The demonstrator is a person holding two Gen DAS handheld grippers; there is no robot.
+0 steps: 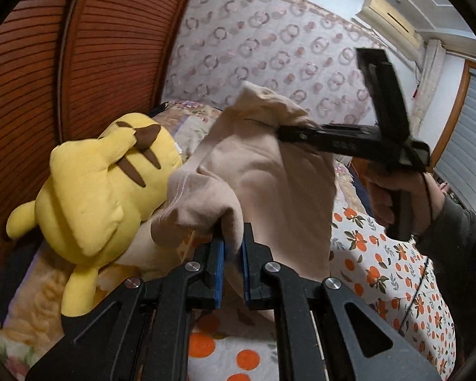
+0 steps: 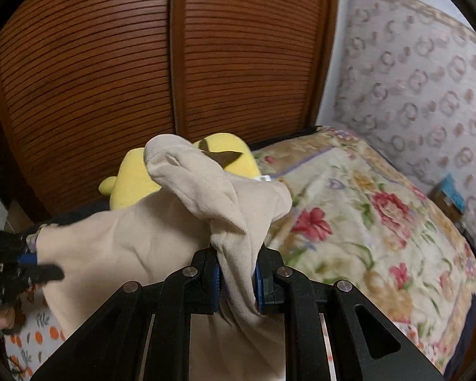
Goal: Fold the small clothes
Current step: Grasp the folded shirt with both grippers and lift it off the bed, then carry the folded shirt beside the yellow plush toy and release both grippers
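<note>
Both grippers had hold of one beige garment (image 1: 263,171), which hung in the air between them above the bed.

In the left wrist view the left gripper (image 1: 232,254) was nearly closed, its blue pads pinching a bunched edge of the cloth. The fabric rose from there and spread up and to the right, where the right gripper (image 1: 284,131) clamped another corner. A hand (image 1: 396,203) in a dark sleeve (image 1: 457,241) gripped that tool's handle (the tool itself was blurred).

In the right wrist view the right gripper (image 2: 236,281) was likewise almost closed, squeezing a thick fold of the garment (image 2: 136,238) between its blue pads. The cloth stretched away to the left, as far as the left gripper (image 2: 31,262) at the picture's edge, and a loose flap stood up above the jaws.

Behind the garment a yellow plush toy (image 1: 101,187) with brown stripes lay beside a slatted wooden door (image 1: 111,47). A sheet printed with oranges (image 1: 387,270) covered the near part of the bed, and a flowered blanket (image 2: 358,216) lay farther back, against a wall covering patterned with rings (image 1: 269,44). An air conditioner (image 1: 392,19) sat high on the wall.
</note>
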